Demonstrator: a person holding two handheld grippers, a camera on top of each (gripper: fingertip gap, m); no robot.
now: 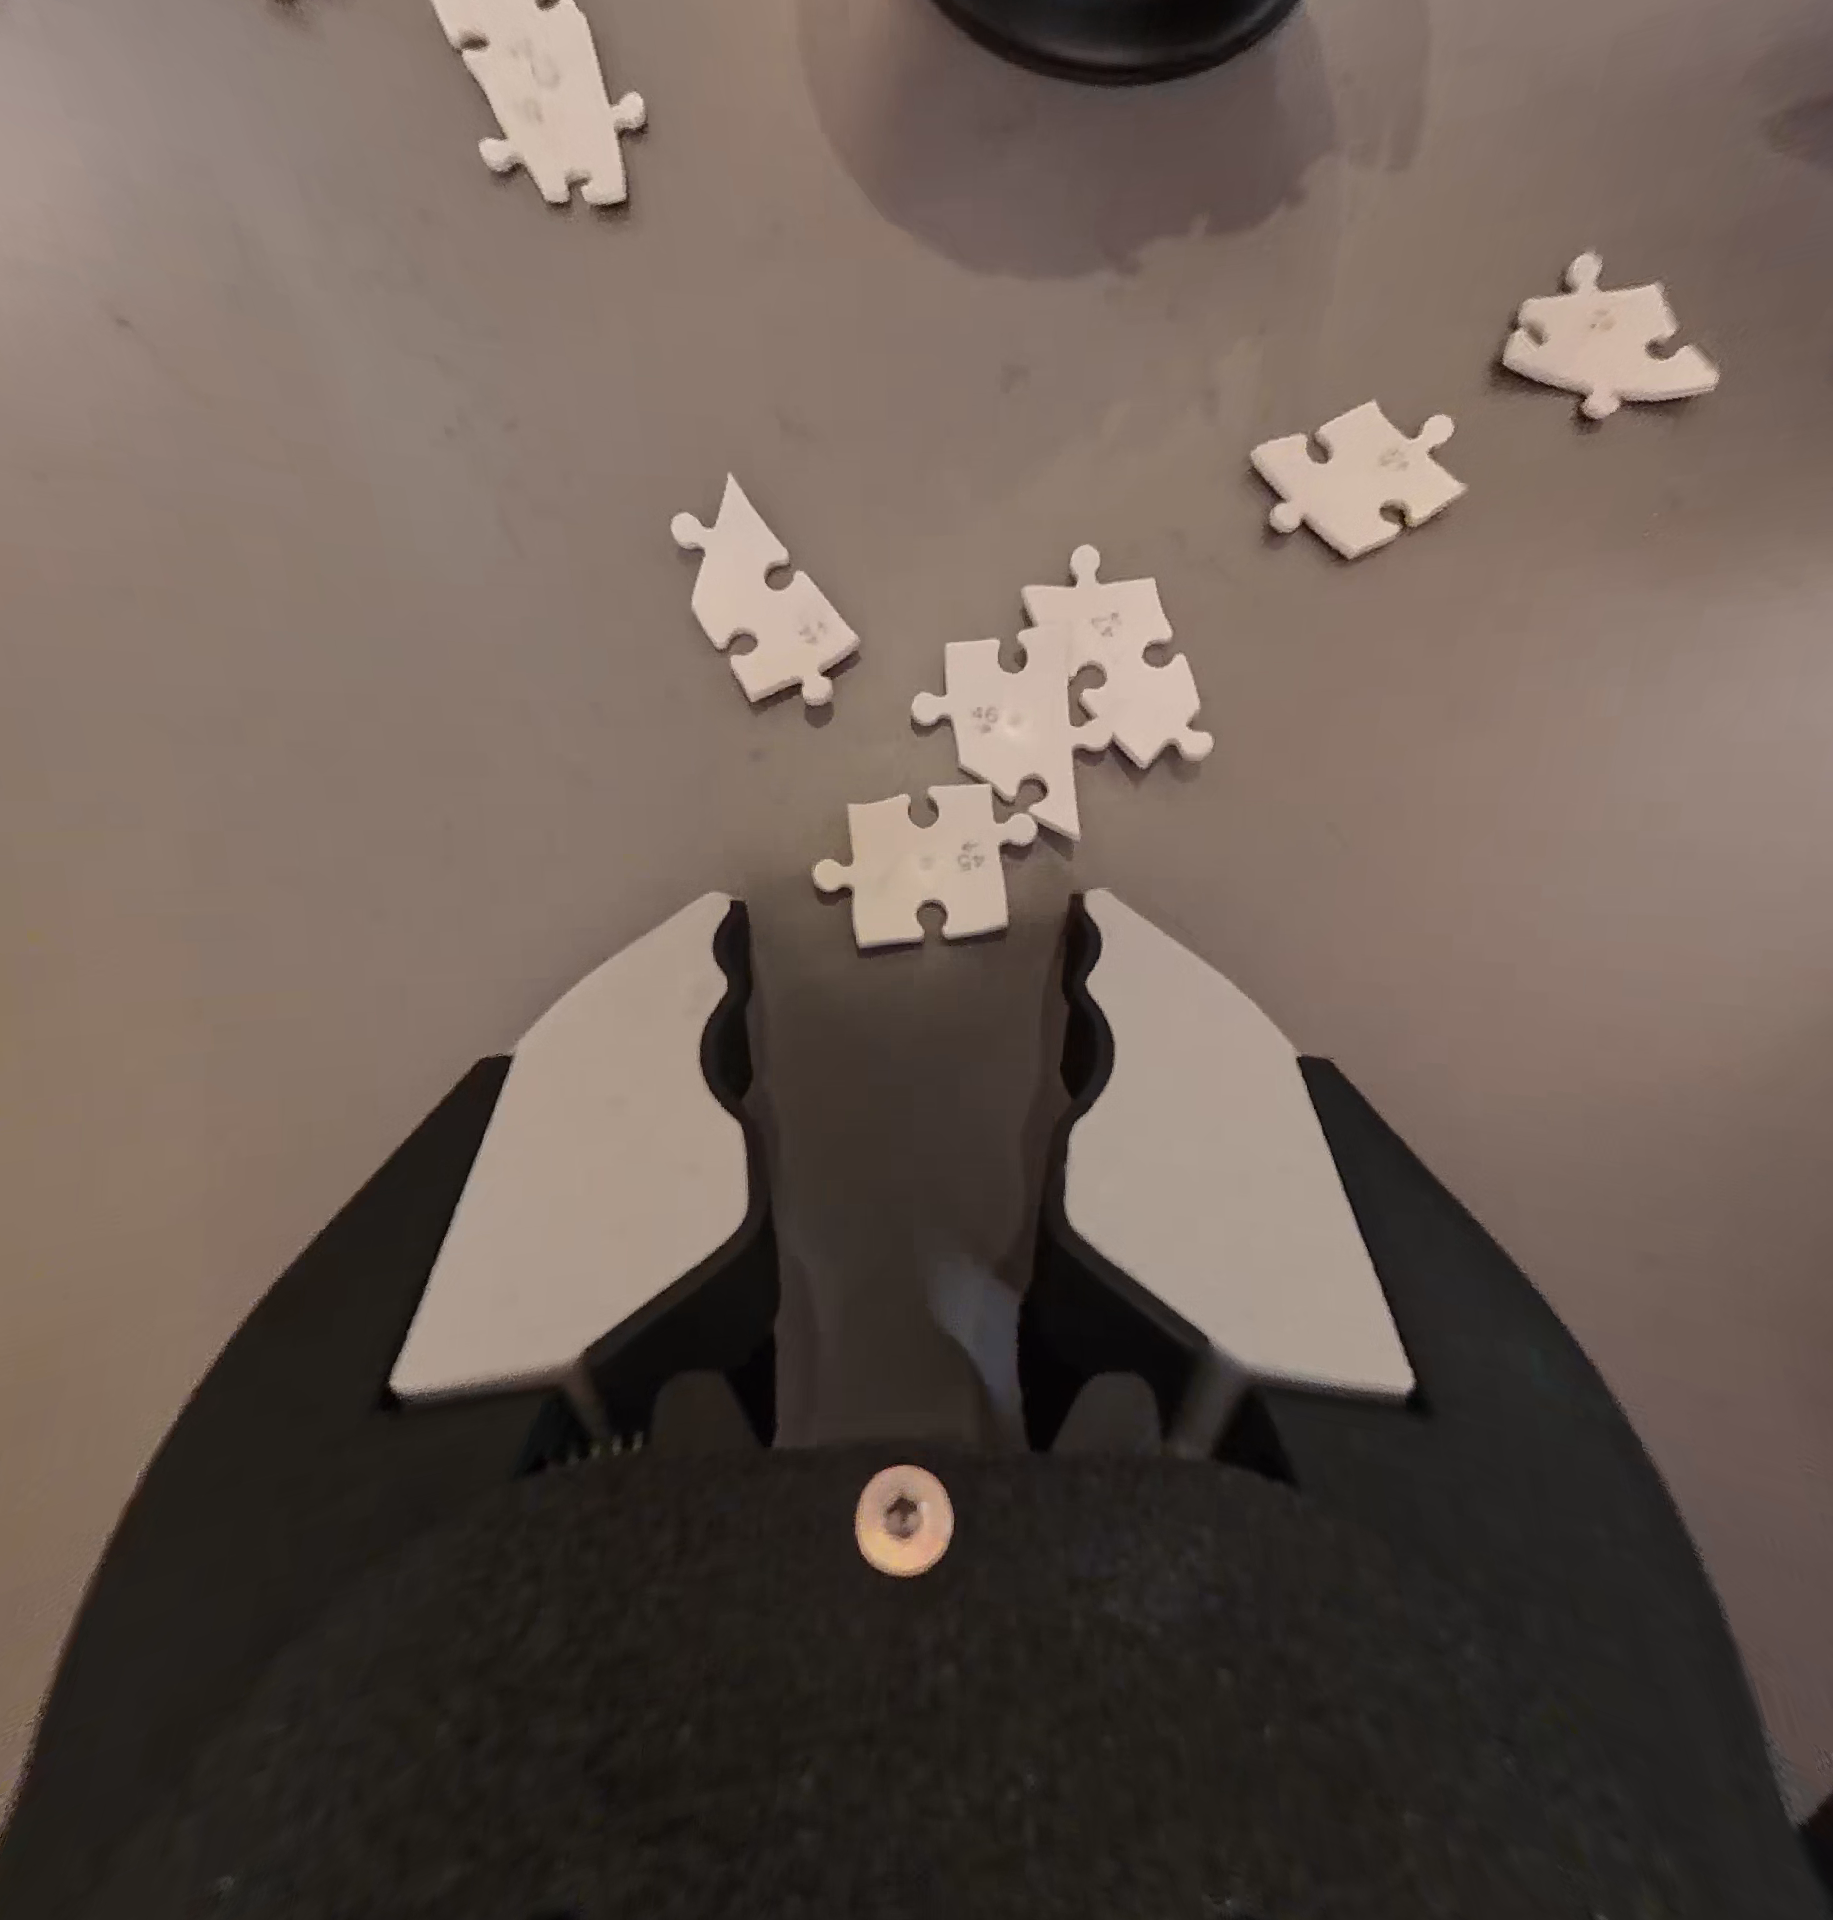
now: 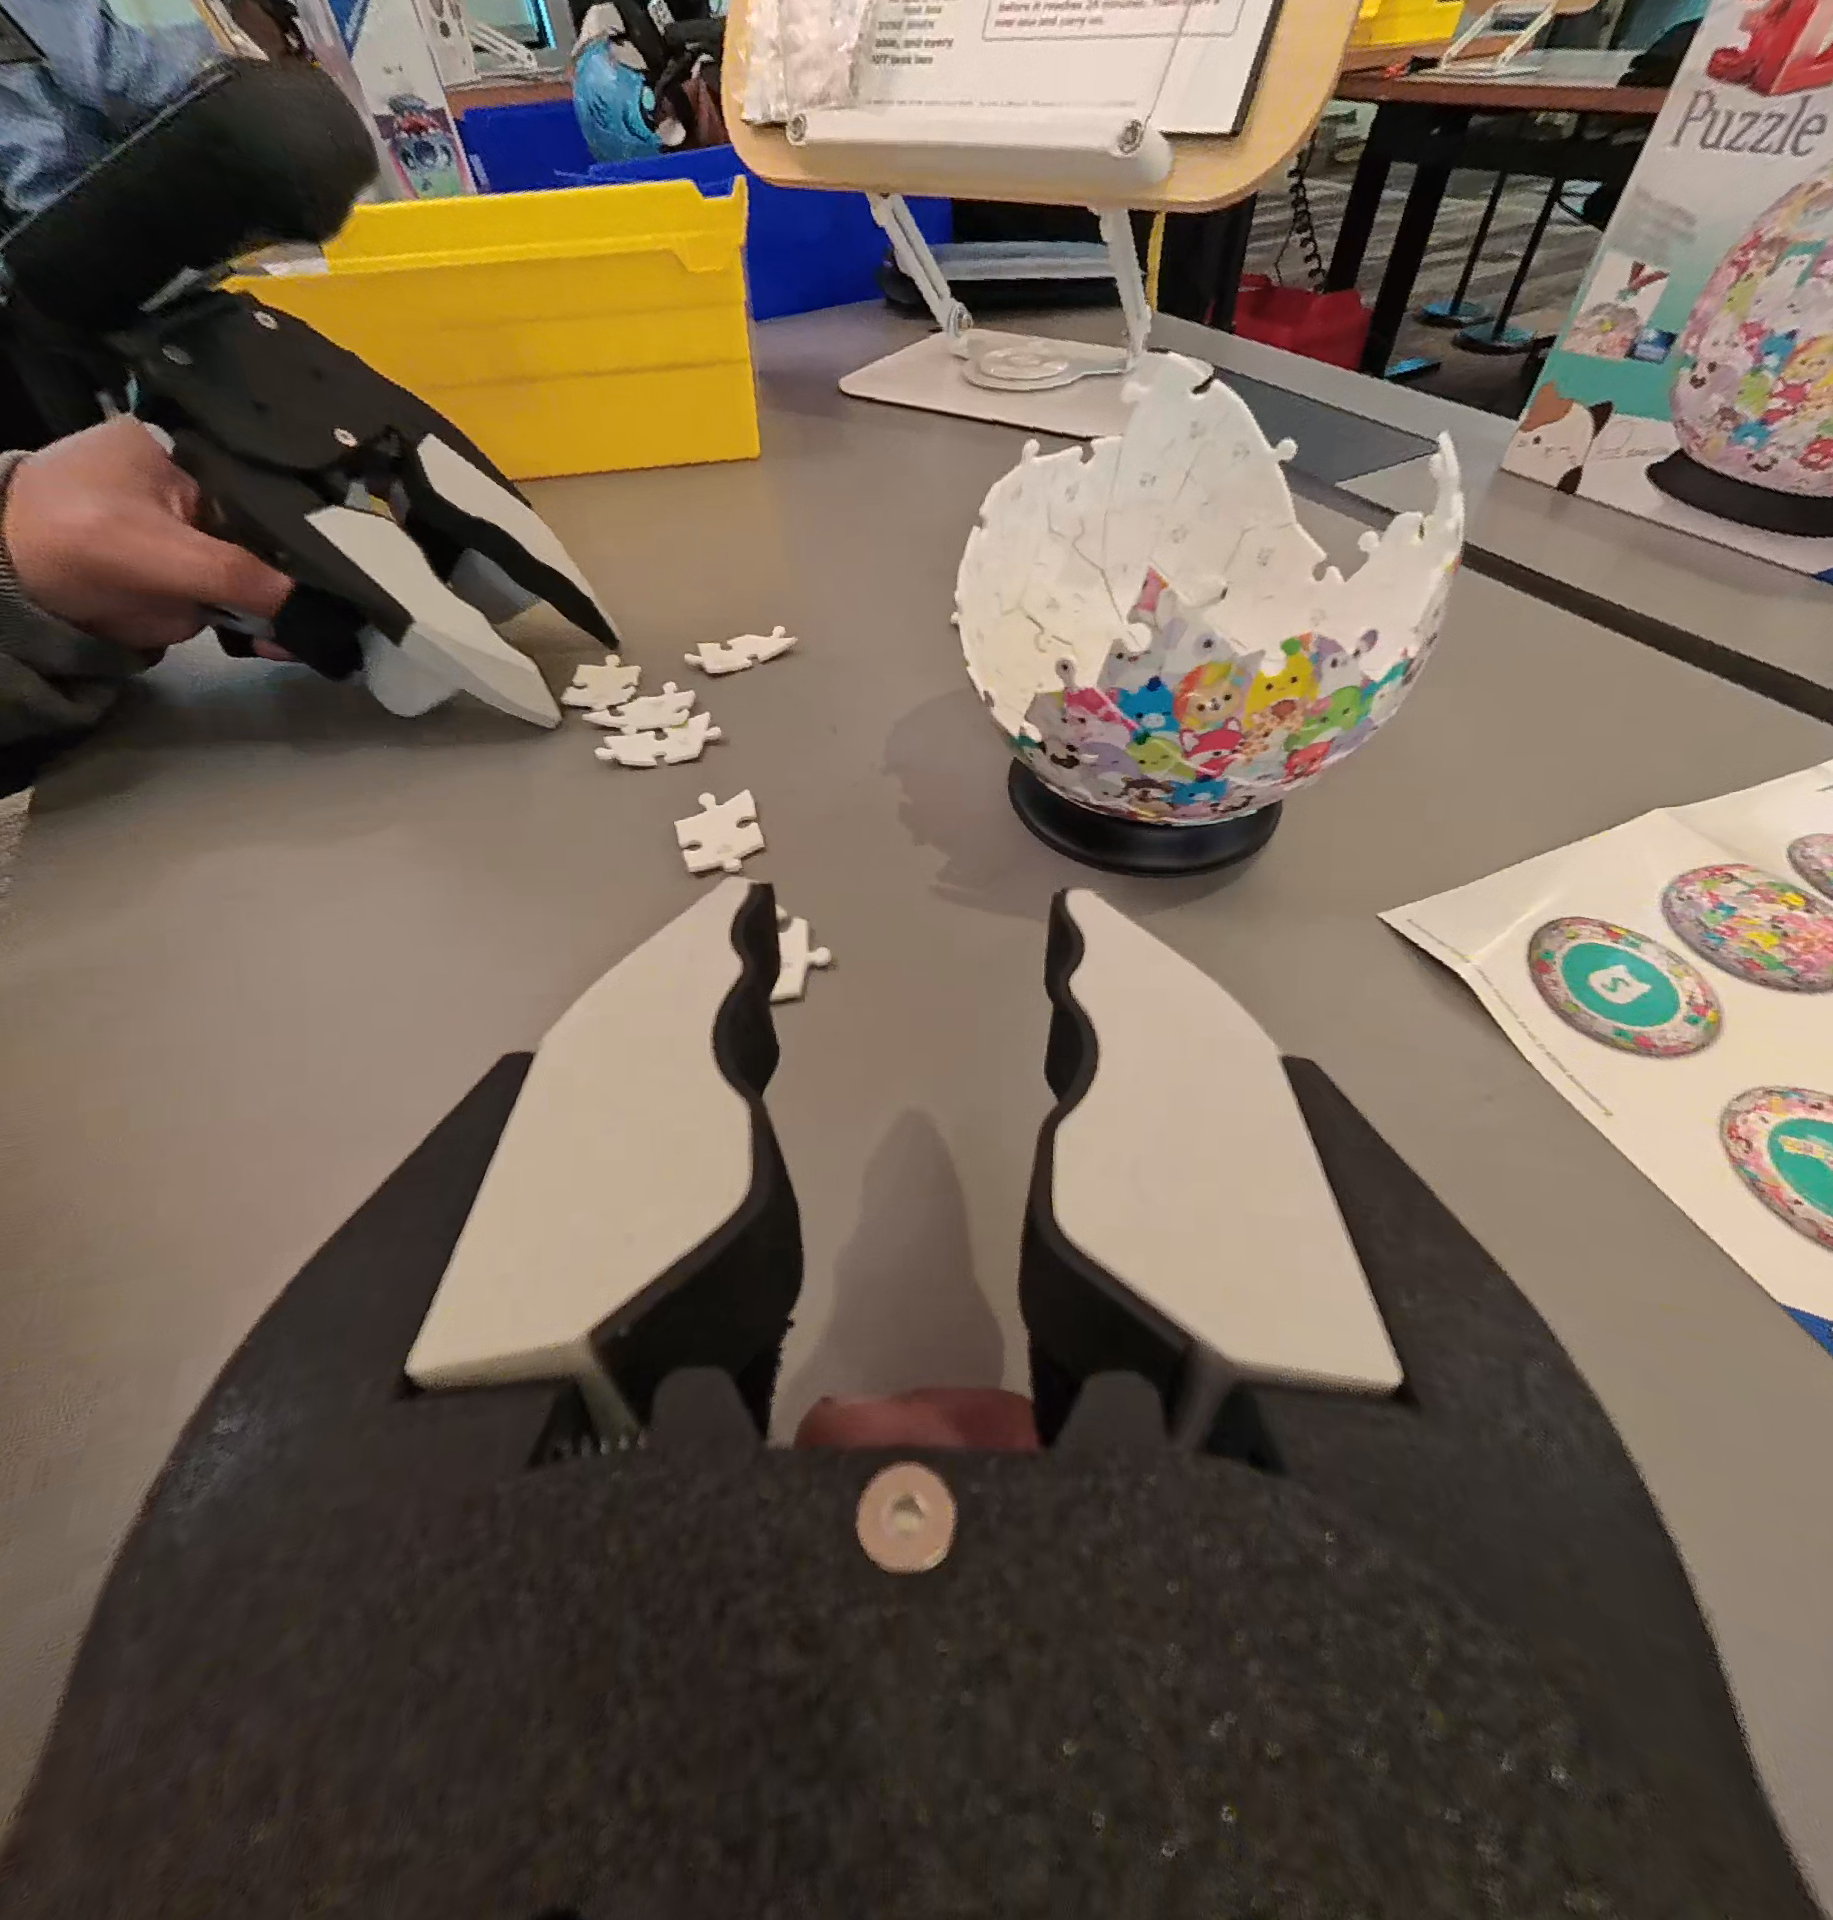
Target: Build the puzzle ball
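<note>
Both claws hang empty over the grey tabletop.

At the far left a hand tips the left claw, jaws wide, down at a cluster of white puzzle pieces. The right claw, also spread wide, holds nothing, a loose piece just beside its left finger. Farther right, the half-built puzzle ball sits on its black stand, with an instruction sheet at the right edge.

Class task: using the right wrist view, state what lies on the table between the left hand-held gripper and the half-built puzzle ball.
In the right wrist view, loose white puzzle pieces lie between the left hand-held gripper and puzzle ball; otherwise bare grey table.
</note>
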